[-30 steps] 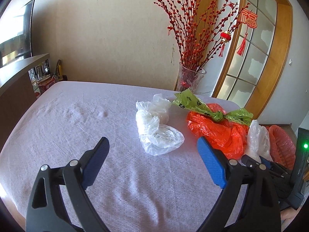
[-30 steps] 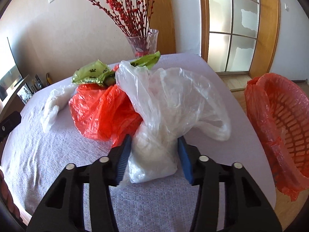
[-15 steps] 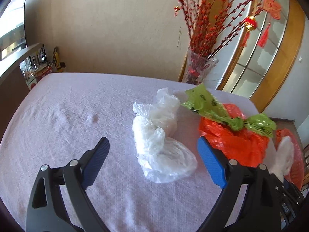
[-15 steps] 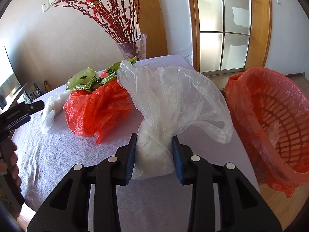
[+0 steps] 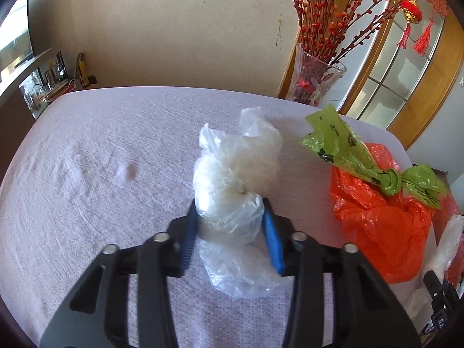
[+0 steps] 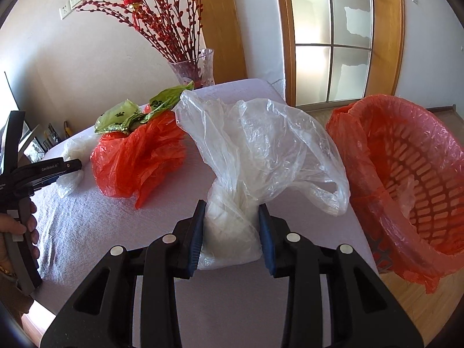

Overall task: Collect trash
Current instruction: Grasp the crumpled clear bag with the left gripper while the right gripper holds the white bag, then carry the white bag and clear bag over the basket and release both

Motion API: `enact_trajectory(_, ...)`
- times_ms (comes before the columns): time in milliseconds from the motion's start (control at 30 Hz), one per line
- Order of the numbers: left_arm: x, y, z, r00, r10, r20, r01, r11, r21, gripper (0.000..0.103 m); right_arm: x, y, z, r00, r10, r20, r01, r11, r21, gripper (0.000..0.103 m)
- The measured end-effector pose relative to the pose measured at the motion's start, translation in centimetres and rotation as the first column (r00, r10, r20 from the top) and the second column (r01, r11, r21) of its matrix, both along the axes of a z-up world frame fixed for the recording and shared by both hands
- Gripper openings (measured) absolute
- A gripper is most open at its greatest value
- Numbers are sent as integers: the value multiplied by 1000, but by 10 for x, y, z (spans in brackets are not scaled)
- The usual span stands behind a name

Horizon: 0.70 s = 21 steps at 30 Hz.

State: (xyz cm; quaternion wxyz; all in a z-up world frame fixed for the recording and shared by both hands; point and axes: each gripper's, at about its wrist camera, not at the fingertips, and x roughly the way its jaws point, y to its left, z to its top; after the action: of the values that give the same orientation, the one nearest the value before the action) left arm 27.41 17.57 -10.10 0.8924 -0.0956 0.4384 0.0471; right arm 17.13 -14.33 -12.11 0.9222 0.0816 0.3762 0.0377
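The right claw [image 6: 230, 232] gripped a clear plastic bag [image 6: 261, 156] by its twisted neck above the surface [image 6: 87, 232], with the lined basket [image 6: 406, 179] just to its right, nearer this hand. The left claw [image 5: 230, 229] was closing on a crumpled white bag [image 5: 232, 182] lying lengthwise away from it, pads touching its sides.

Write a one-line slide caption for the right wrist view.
Right gripper clamps a clear plastic bag on the table, beside the red-lined basket.

We see crumpled clear plastic bag [image 5: 232, 197] | knotted green bag with black paw prints [image 5: 348, 150] | orange-red plastic bag [image 5: 377, 223] | orange-lined slotted basket [image 6: 411, 179] | pale lilac tablecloth [image 5: 101, 159]
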Motion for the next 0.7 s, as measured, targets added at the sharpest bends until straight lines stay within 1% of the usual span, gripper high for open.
enact_trajectory(67, -7, 2, 2, 1000, 3, 19, -3, 1000, -5, 35, -1, -1, 2, 1000, 0, 5, 0, 1000, 3, 35)
enact_trajectory(200, -20, 4, 14, 998, 14, 68, -13, 1000, -13, 33, -5, -2, 5, 1000, -2, 15, 2, 1000, 7, 35)
enact_trajectory(433, -51, 1, 42, 987, 10, 161, -14, 1000, 25, 31, -14, -5, 17, 999, -3, 43, 3, 1000, 18, 35)
enact_trajectory(567, -68, -8, 61, 978, -9, 210, 6, 1000, 12, 31, -19, -7, 27, 998, -4, 67, 3, 1000, 17, 35)
enact_trajectory(700, -83, -28, 80, 965, -66, 255, 65, 998, 16, 31, -25, -12, 37, 996, -12, 91, 10, 1000, 16, 35)
